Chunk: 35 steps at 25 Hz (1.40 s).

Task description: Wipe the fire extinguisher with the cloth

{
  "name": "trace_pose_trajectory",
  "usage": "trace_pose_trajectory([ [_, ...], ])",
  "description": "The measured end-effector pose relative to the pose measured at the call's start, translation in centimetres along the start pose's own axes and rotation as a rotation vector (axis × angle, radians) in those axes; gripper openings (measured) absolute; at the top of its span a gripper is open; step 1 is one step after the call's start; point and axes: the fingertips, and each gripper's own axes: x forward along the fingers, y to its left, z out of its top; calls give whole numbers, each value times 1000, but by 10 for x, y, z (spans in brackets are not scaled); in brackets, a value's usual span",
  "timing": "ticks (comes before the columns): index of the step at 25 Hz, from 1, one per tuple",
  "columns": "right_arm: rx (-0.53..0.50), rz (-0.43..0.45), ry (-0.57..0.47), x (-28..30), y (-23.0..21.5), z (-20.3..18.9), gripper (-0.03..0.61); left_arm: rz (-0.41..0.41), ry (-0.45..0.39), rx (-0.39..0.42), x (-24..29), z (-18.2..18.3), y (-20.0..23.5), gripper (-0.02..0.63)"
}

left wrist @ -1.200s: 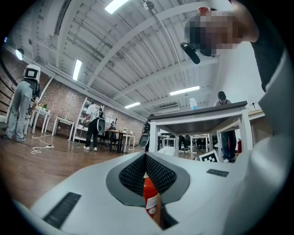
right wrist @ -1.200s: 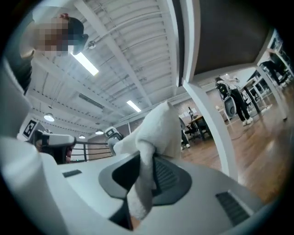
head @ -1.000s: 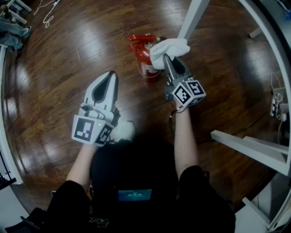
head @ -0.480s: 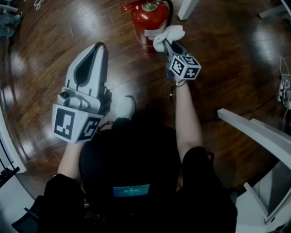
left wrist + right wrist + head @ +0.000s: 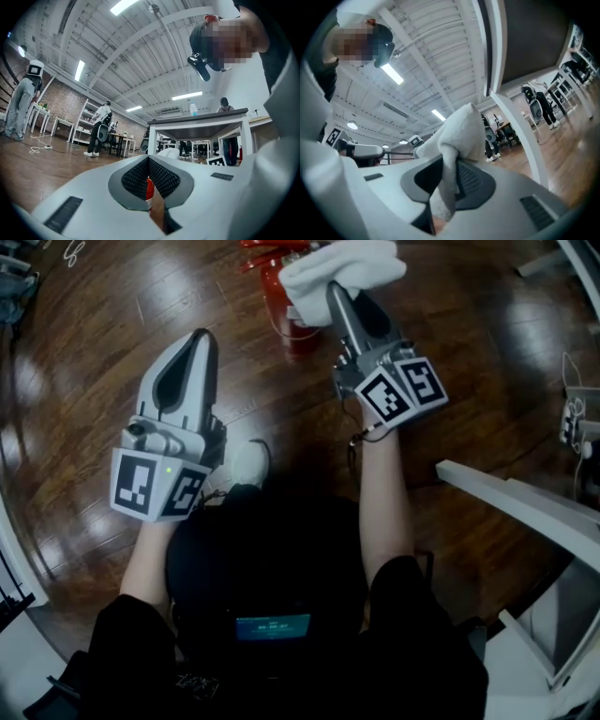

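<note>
Open lab hall, brick wall (image 5: 65, 101), white worktables (image 5: 197, 123), strip-lit girder ceiling (image 5: 117, 51)

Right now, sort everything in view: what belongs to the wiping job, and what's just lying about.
Job in hand:
cloth, clamped in the right claw
fire extinguisher
left claw, shut and empty

Lying about:
white table frame
cables at the right edge

Cloth (image 5: 342, 268) white, fire extinguisher (image 5: 278, 313) red — floor (image 5: 84, 352) dark brown, streaked with plank grain.
</note>
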Motion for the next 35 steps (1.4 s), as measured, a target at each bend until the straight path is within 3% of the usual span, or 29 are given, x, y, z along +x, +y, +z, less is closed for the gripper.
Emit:
trace_pose_trajectory([
  [3, -25, -13, 37, 12, 11, -3, 84, 3, -6, 0, -2, 2, -1, 0],
  [7, 7, -95, 143, 16, -9, -59, 84, 10, -9, 2, -4, 4, 0, 0],
  [12, 20, -133, 217, 3, -21, -111, 84, 13, -6, -2, -8, 3, 5, 0],
  [19, 155, -256, 481, -24, -65, -235, 84, 8, -4, -12, -9, 2, 4, 0],
  [22, 204, -311, 571, -34, -82, -263, 84, 7, -8, -10, -9, 3, 4, 0],
  [27, 233, -259, 540, -37, -62, -243, 83, 18, -8, 2, -12, 2, 9, 0],
  [35, 406, -27, 195, 14, 35, -101, 84, 29, -35, -4, -14, 8, 9, 0],
])
